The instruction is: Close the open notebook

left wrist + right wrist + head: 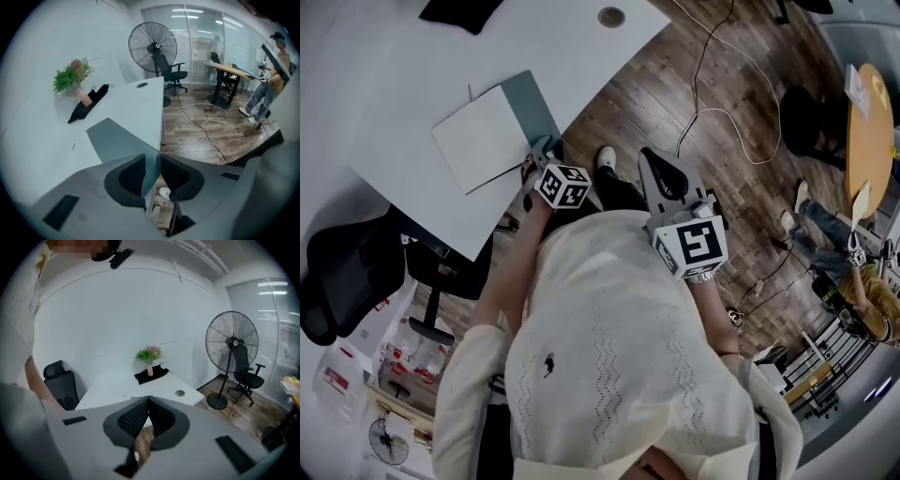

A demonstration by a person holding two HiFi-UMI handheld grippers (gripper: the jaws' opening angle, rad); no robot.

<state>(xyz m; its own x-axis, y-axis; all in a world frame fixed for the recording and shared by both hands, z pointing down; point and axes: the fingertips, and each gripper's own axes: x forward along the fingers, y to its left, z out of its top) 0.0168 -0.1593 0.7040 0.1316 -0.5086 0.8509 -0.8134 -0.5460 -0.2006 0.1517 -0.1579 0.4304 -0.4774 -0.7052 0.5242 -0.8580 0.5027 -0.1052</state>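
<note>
The open notebook lies on the white desk (384, 84) near its front corner, with a white page (483, 145) facing up and a grey-teal cover (528, 105) spread to the right. My left gripper (542, 150) is at the cover's near corner. In the left gripper view the thin cover (119, 138) runs in between the jaws, and the left gripper (152, 164) is shut on its edge. My right gripper (649, 157) hangs off the desk over the wood floor. Nothing is between its touching jaws in the right gripper view (148, 400).
A black cloth (86, 105) and a small flower vase (75, 77) sit at the desk's back. A cable hole (611, 16) is near the desk's far edge. A black office chair (347, 272) stands at the left. Cables (712, 112) trail over the floor, and a fan (152, 44) stands beyond.
</note>
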